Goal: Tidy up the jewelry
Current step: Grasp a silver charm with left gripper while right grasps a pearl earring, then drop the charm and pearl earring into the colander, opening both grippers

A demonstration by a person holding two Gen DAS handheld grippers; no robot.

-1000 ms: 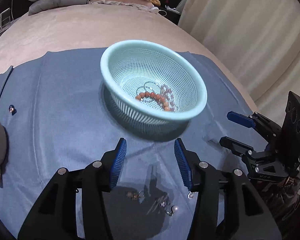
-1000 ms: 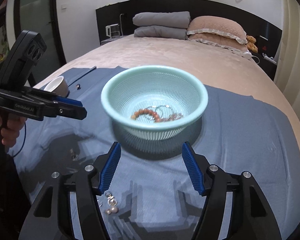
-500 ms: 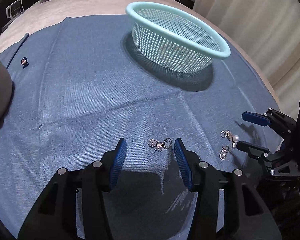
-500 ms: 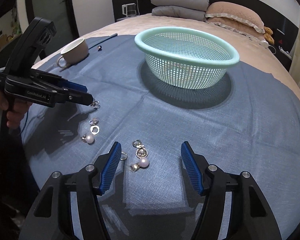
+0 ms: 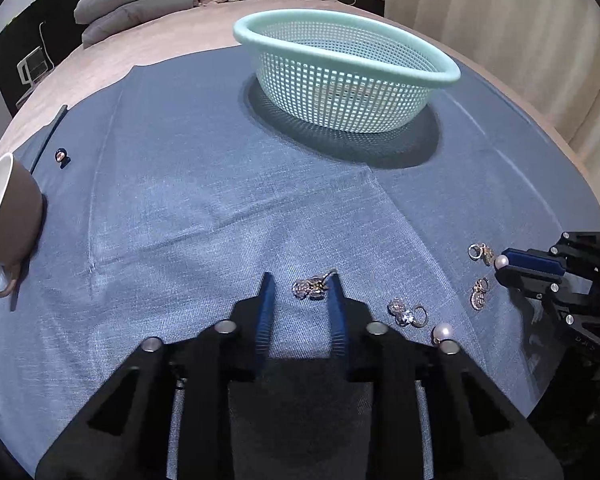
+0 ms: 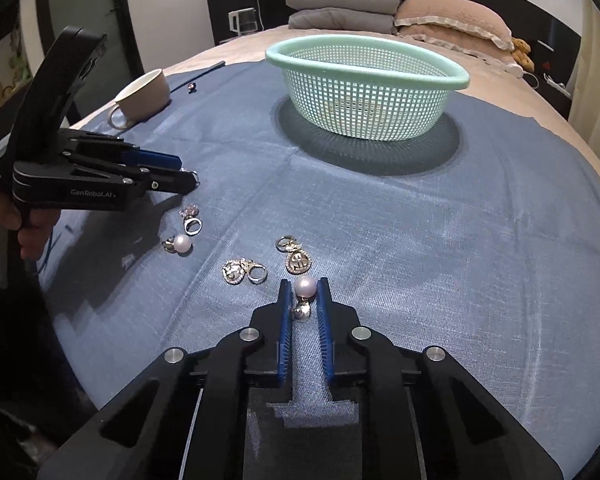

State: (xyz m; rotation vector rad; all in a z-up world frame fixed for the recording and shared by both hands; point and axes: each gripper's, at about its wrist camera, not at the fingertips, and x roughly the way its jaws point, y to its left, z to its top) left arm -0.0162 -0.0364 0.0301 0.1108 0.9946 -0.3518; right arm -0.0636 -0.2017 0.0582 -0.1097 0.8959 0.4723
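Several earrings lie on the blue cloth (image 5: 220, 208) in front of a mint mesh basket (image 5: 348, 76). My left gripper (image 5: 300, 284) is low over the cloth, its jaws partly closed around a sparkly silver earring (image 5: 312, 288). A crystal earring (image 5: 404, 314) and a pearl earring (image 5: 442, 330) lie to its right. My right gripper (image 6: 303, 286) has its jaws narrowed around a pearl earring (image 6: 304, 286) with a silver clasp (image 6: 302, 310). Two round silver earrings (image 6: 298, 262) (image 6: 236, 272) lie just ahead of it. The left gripper also shows in the right wrist view (image 6: 188, 178).
A brown mug (image 5: 8, 216) stands at the cloth's left edge. A small dark stud (image 5: 61, 156) and a thin dark rod (image 5: 50, 132) lie beyond it. Pillows (image 6: 340, 4) are stacked at the head of the bed. A curtain (image 5: 520, 40) hangs on the right.
Both grippers have come down to the cloth and their jaws have narrowed, the left around the sparkly earring, the right around the pearl earring.
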